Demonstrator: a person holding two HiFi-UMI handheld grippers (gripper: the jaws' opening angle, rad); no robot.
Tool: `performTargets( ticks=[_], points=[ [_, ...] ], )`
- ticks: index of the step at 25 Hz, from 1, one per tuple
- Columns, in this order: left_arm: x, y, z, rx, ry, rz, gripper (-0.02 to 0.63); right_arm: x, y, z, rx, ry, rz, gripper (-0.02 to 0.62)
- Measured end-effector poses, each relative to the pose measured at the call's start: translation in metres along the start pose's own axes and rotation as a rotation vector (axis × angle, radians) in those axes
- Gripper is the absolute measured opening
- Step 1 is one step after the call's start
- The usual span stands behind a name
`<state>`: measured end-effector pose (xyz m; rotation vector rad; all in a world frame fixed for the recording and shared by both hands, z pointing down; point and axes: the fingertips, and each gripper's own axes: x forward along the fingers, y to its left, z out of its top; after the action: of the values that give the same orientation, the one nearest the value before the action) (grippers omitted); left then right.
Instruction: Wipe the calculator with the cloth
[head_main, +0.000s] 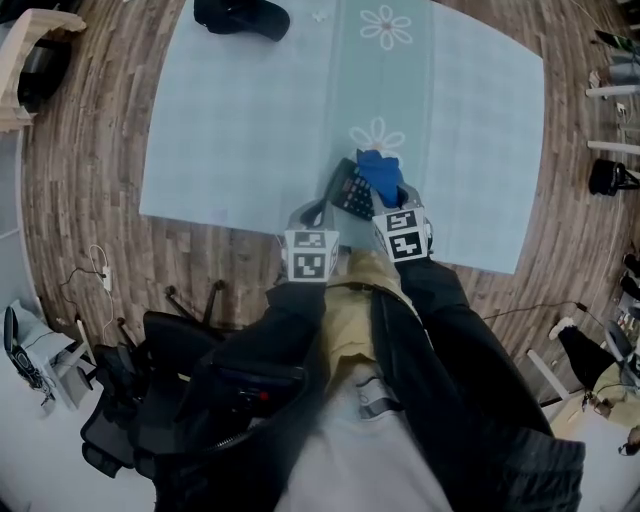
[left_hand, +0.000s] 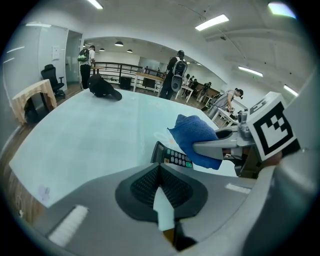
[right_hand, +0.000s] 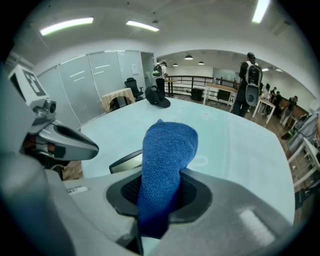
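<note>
Wood-plank floor (head_main: 90, 180) surrounds a pale blue-green tabletop (head_main: 250, 120) printed with white flowers. A black cap-like item (head_main: 242, 17) lies at the tabletop's far edge, well apart from everything else.

The left tool (head_main: 308, 215) and right tool (head_main: 395, 200) are held side by side over the near edge of the tabletop. The left tool (left_hand: 160, 172) has its jaws pressed together with nothing between them, and its tip is just beside the calculator's left side. The right tool (right_hand: 160, 185) pinches the cloth.

The calculator (head_main: 352, 190) is dark. It lies flat on the tabletop close to the near edge, between the two tools, with its keypad (left_hand: 176, 159) facing up.

The cloth (head_main: 380, 172) is blue and bunched. It stands out of the right tool's jaws over the calculator's right part. Whether it touches the calculator cannot be told.
</note>
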<state>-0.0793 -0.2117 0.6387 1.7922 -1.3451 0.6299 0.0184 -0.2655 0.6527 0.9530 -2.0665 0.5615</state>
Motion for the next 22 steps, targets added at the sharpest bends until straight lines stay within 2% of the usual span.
performTargets(
  ticks=[7, 18, 22],
  points=[
    [-0.004, 0.015, -0.010, -0.020, 0.015, 0.023, -0.003, 0.041, 0.022, -0.020, -0.044, 0.119, 0.059, 0.094],
    [-0.008, 0.023, -0.014, -0.046, 0.007, 0.024, -0.003, 0.031, 0.059, -0.043, -0.132, 0.129, 0.168, 0.091],
    [-0.009, 0.022, -0.015, -0.049, 0.008, 0.023, -0.003, 0.027, 0.074, -0.054, -0.127, 0.126, 0.211, 0.091]
  ],
)
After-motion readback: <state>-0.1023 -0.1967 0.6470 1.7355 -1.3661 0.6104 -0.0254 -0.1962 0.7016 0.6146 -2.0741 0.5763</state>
